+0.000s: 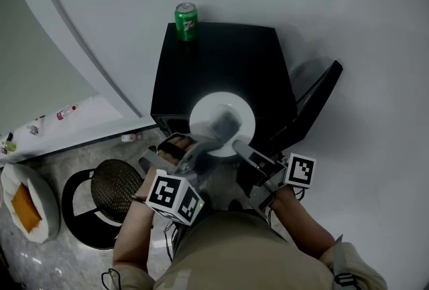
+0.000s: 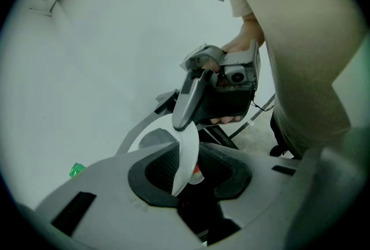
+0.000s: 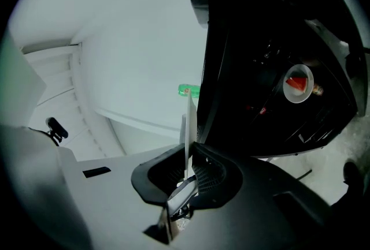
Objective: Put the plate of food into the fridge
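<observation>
Plate [image 1: 221, 122] count: one, white, hanging over the front edge of the single black fridge [image 1: 221, 61], not inside it. Two claws, left gripper [image 1: 204, 148] and right gripper [image 1: 238, 147], each pinched on its near rim (edge-on in their own views). One green can [image 1: 186, 21] on top, one open door [image 1: 315, 104] at right, one round stool [image 1: 115, 188] at left.

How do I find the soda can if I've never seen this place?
Find the black fridge in the middle. The can stands upright on its top, at the far left corner. It is small and bright green, unlike the round white plate nearer the person.
</observation>
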